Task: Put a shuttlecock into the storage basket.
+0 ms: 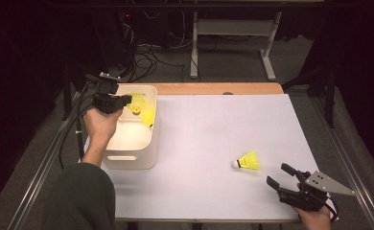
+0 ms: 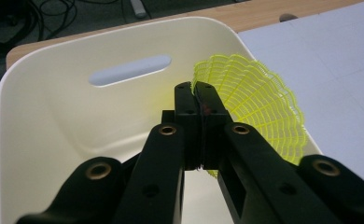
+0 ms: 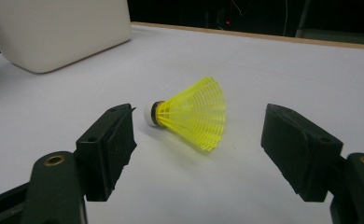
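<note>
Your left gripper hangs over the white bin, jaws pinched on the skirt edge of one yellow shuttlecock; a second shuttlecock lies inside the bin just beside it. A third shuttlecock lies on the white table between the spread-apart jaws of your right gripper, unobstructed.

dark room | grey floor | cables | white desk frame
</note>
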### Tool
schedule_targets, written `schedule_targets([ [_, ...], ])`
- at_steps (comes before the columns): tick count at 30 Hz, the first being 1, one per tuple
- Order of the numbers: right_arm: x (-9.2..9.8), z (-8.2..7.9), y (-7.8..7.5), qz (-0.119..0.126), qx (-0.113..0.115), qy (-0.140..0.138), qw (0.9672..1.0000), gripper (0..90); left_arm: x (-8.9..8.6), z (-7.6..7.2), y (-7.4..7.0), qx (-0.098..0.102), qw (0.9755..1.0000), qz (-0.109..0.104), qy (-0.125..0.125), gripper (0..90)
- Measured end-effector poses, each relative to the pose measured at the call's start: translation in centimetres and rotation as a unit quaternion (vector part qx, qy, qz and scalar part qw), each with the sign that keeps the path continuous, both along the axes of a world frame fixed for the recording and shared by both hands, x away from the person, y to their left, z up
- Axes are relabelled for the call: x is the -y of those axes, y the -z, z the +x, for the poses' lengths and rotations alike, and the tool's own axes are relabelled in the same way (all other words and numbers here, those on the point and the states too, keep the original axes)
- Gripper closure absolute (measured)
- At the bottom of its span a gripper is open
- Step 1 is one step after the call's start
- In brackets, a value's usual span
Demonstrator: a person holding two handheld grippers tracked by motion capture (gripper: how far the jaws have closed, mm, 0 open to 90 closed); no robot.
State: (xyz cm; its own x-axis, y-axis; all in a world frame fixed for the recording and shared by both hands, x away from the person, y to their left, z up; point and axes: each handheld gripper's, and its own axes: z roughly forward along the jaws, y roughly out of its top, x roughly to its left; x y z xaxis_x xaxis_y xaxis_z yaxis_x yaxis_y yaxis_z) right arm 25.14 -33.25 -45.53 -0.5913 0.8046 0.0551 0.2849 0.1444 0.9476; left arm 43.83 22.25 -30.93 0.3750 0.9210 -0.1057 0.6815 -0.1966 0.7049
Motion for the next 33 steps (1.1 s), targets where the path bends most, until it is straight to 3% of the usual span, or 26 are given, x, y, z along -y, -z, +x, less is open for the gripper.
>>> schedule_targets([
  [20,0.0,0.0,0.0,-0.001,-0.001,0.000,1.0000,26.4,-0.4,0.9,2.0,-0.021,0.9997,-0.006,-0.012,89.4],
  [24,0.0,0.0,0.0,-0.001,-0.001,0.000,1.0000,26.4,-0.2,1.1,2.3,-0.028,0.9996,0.004,-0.008,89.3],
  [33,0.0,0.0,0.0,-0.002,-0.001,-0.001,1.0000,26.4,-0.4,1.6,3.1,-0.045,0.9987,0.007,-0.021,89.0],
])
